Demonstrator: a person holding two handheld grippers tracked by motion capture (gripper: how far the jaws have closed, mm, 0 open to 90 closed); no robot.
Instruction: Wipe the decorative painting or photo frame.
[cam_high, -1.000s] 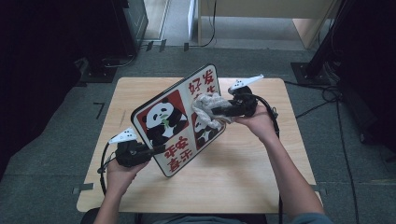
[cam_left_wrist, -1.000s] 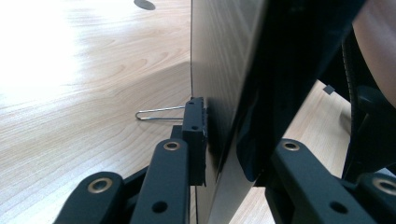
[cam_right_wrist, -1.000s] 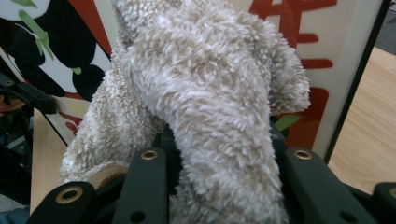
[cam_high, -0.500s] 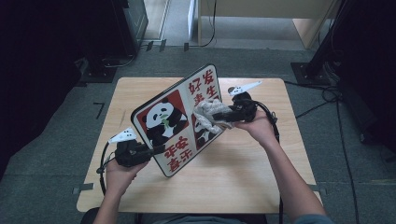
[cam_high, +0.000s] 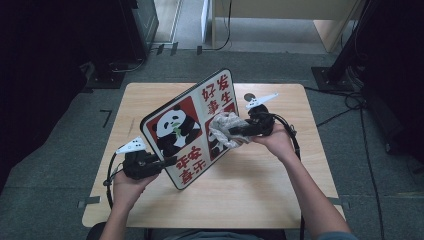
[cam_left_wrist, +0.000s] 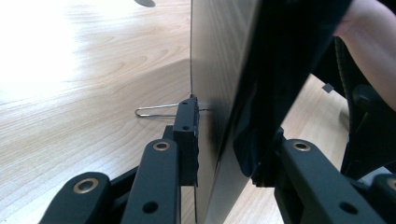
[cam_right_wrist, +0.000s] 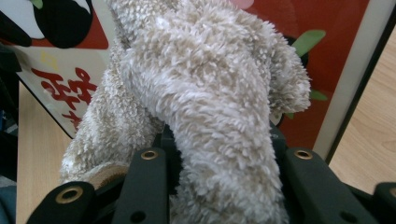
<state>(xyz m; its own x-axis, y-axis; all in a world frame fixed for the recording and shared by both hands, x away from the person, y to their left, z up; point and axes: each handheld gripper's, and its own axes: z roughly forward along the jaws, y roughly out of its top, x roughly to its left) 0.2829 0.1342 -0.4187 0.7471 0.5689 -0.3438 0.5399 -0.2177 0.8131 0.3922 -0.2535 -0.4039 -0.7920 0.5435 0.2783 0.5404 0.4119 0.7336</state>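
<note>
Wooden table (cam_high: 250, 200) lies bare near its front edge. Left gripper (cam_high: 167, 161), jaws just easing apart, straddles the tilted panda board's (cam_high: 192, 127) lower edge, with a wire stand (cam_left_wrist: 156, 110) behind. Right gripper (cam_high: 239, 132) clamps a cloth (cam_right_wrist: 205, 98) against the board's face.

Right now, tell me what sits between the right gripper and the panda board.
The fluffy cloth, clamped in the right gripper, lies against the panda board; the right gripper view shows it best.
</note>
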